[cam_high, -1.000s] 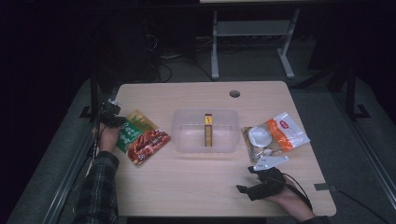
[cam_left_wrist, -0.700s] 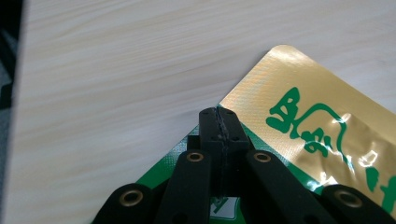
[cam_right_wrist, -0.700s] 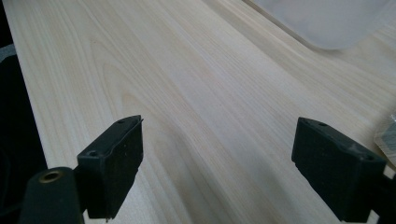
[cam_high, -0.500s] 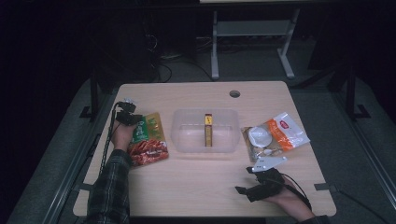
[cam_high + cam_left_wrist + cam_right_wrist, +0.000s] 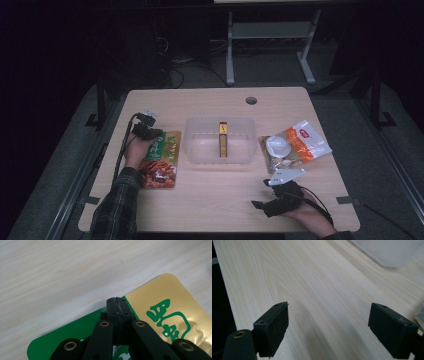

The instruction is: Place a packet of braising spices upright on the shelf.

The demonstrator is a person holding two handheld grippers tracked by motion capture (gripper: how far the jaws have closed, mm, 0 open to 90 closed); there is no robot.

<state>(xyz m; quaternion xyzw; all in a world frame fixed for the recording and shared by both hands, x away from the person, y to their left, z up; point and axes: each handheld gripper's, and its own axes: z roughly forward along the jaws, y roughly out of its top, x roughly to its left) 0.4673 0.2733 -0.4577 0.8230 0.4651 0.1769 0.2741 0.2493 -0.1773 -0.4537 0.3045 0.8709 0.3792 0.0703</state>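
A green, gold and red snack packet [image 5: 161, 159] [image 5: 160, 305] lies flat on the wooden table [image 5: 210, 200] at the left. My left gripper [image 5: 148, 133] [image 5: 117, 301] is shut, its tips together right at the packet's far edge; I cannot tell if foil is pinched between them. A clear plastic box [image 5: 200, 142] stands mid-table with a slim yellow-and-red carton [image 5: 223, 140] upright inside. Near the front right, my right gripper [image 5: 261, 194] [image 5: 329, 327] stands open over bare wood with nothing between its fingers.
Right of the box lie an orange-and-white bag [image 5: 302, 142] and a clear bag with a white round item [image 5: 276, 149]. A cable hole [image 5: 251, 100] sits near the far edge. The clear box's corner [image 5: 392, 252] shows in the right gripper view.
My left hand has moved right, from the table's left edge onto the snack packet. The packet has turned from tilted to roughly square with the table. The right gripper has stayed put.
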